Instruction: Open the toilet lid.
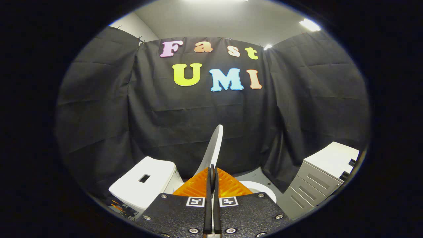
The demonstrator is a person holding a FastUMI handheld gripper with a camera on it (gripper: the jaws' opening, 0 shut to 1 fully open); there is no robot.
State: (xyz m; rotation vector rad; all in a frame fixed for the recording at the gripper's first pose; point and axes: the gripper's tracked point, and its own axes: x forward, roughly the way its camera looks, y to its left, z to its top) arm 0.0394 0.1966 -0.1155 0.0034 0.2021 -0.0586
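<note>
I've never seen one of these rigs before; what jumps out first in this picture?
The raised toilet lid stands out first: a thin white blade seen edge-on, rising just ahead of the claw, whose two fingers are pressed together on its lower edge. Left of the lid sits the white toilet tank, and to the right the rim of the toilet bowl. Farther right, against the black cloth wall, stands a grey drawer cabinet.

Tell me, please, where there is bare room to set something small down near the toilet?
The flat top of the grey drawer cabinet looks bare. The white toilet tank's top is bare around its dark slot. It is crowded at the raised white lid, clamped edge-on between the gripper fingers.
</note>
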